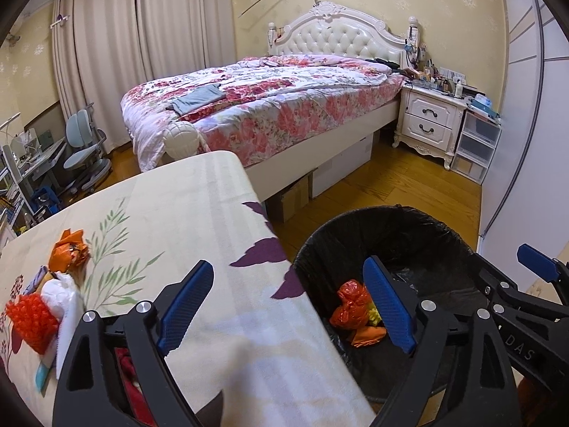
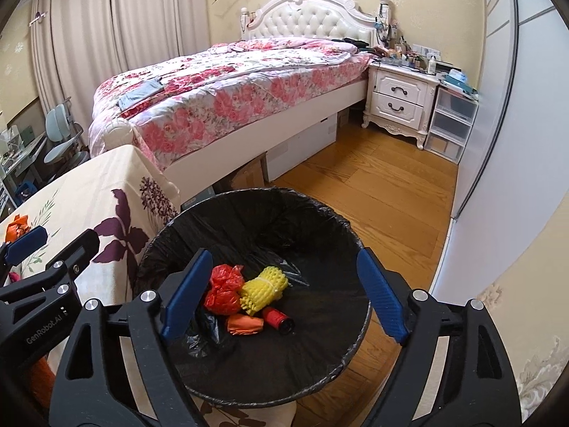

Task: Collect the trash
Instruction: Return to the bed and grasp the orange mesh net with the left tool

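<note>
In the left wrist view, the left tool point(image 1: 288, 307) stands with its blue fingers point(image 1: 185, 306) spread wide and nothing between them, straddling the edge of the desk point(image 1: 199, 213), which is draped in a cream cloth printed with leaves and purple flowers. On the desk's left side lies a cluster of trash: a crumpled orange wrapper point(image 1: 69, 251), a white plastic bag point(image 1: 65, 297) and a red foam net point(image 1: 32, 316), touching one another. Just beside the desk stands the bin point(image 1: 409, 227), lined with a black bag; a red bag point(image 1: 350, 306) shows inside it. The right tool point(image 1: 533, 263) juts in at the right edge, over the bin. Behind is a bed point(image 1: 270, 103) with a floral quilt. In the right wrist view, the right tool point(image 2: 284, 291) hangs over the bin point(image 2: 249, 213) with its fingers point(image 2: 186, 293) wide apart and empty. At the bottom of the bin lie the red bag point(image 2: 222, 290), a yellow foam net point(image 2: 263, 288), an orange scrap point(image 2: 245, 323) and a small red cylinder point(image 2: 277, 318), close together. The left tool point(image 2: 26, 245) shows at the left edge over the desk point(image 2: 106, 185).
</note>
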Available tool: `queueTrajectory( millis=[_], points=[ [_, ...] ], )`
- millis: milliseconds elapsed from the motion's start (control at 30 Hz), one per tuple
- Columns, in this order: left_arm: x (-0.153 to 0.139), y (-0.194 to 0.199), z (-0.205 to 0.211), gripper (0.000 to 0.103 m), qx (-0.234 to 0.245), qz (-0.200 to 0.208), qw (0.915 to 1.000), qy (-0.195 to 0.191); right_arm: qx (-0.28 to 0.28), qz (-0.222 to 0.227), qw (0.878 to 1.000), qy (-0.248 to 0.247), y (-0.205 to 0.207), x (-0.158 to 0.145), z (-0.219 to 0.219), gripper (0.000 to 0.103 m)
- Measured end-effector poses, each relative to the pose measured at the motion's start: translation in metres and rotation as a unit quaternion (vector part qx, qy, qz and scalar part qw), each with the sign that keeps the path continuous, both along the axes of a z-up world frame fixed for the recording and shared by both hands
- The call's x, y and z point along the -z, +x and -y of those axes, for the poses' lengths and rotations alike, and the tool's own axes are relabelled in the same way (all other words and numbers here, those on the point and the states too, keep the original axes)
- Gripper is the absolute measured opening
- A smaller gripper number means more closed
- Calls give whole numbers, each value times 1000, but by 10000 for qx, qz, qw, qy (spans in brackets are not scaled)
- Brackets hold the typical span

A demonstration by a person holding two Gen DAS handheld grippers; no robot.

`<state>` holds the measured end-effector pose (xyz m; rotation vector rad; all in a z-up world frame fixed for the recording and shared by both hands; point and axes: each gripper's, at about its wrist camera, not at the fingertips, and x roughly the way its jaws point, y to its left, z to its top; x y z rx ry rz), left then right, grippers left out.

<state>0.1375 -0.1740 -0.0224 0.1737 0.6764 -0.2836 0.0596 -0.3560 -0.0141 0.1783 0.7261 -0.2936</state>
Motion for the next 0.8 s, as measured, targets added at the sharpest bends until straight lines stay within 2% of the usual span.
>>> queueTrajectory(
  millis=[200, 467, 800],
  points=[
    [-7, -14, -31, 87, -200, 48, 9998, -52, -215, -2, 9998, -7, -5, -4, -24, 83],
    [-17, -30, -85, 87, -706, 178, 9973, -47, -599, 46, 9982, 89, -9, -9, -64, 83],
    [-21, -45, -165, 87, -1477, 244, 9887, -10, -1229, 76, 9923, 116, -6, -16, -124, 83]
  ],
)
